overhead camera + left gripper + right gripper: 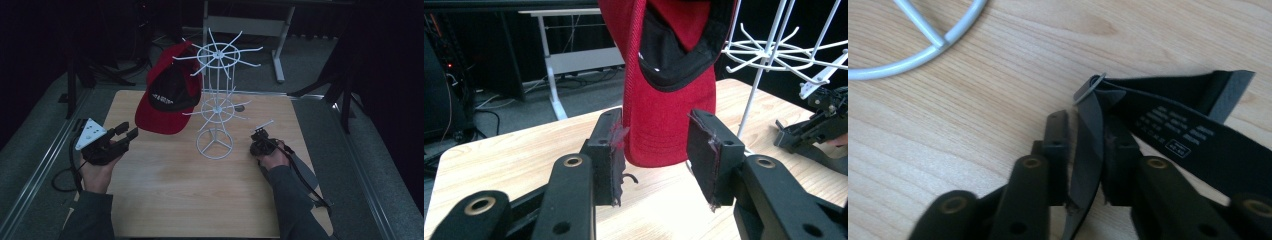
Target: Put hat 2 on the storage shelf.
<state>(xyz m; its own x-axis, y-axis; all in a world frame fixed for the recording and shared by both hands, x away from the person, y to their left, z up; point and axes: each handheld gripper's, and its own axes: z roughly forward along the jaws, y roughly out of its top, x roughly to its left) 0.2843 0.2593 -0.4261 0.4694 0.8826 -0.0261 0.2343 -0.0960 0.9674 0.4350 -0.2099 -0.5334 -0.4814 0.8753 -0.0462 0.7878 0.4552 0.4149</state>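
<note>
A red cap (165, 107) with a black lining hangs on the left side of a white wire rack (216, 95) at the table's middle. My left gripper (128, 131) is held open just left of the cap. In the left gripper view the cap's brim (664, 135) hangs beyond the gap of that gripper (655, 117), apart from both pads. Right of the rack's base ring (214, 144), my right gripper (260, 135) points down at the table. In the right gripper view this gripper (1087, 122) is shut on a dark strap (1088, 145) with a metal buckle (1088, 87).
The wooden table (190, 200) carries the rack, whose ring base (913, 60) lies close to the right jaws. A dark cloth piece (302, 172) lies under the right forearm near the table's right edge. A white table frame (280, 45) stands behind on the floor.
</note>
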